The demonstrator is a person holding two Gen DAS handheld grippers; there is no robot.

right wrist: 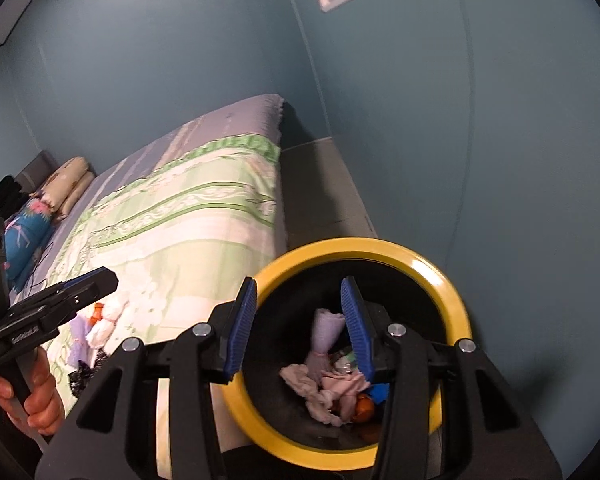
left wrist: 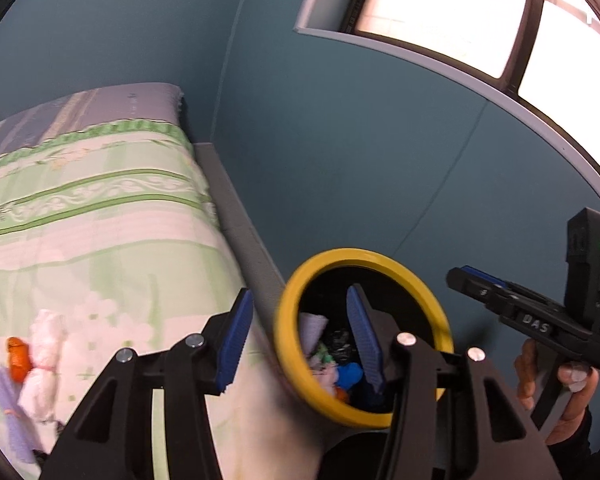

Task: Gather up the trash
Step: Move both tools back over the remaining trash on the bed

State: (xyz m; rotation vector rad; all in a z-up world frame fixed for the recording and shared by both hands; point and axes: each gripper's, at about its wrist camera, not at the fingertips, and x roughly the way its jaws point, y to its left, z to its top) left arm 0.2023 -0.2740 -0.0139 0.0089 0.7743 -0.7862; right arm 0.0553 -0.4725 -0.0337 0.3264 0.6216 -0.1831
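Yellow-rimmed black bin (right wrist: 452, 280) beside the bed holds crumpled trash (right wrist: 324, 384); more (left wrist: 44, 364) lies on the bedspread.

Yellow-rimmed black bin (right wrist: 456, 292), green-striped floral bedspread (right wrist: 188, 216), teal wall (right wrist: 500, 120)

Black angular frames with silver bolts and ribbed blue pads (left wrist: 233, 338) are being shown on both grippers (right wrist: 300, 326); bare skin is being seen on the hands (left wrist: 560, 396).

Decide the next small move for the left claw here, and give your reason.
Probably swing the open, empty left claw left toward the white crumpled tissue and orange wrapper lying on the green floral bedspread; the yellow-rimmed black bin already holds other scraps.
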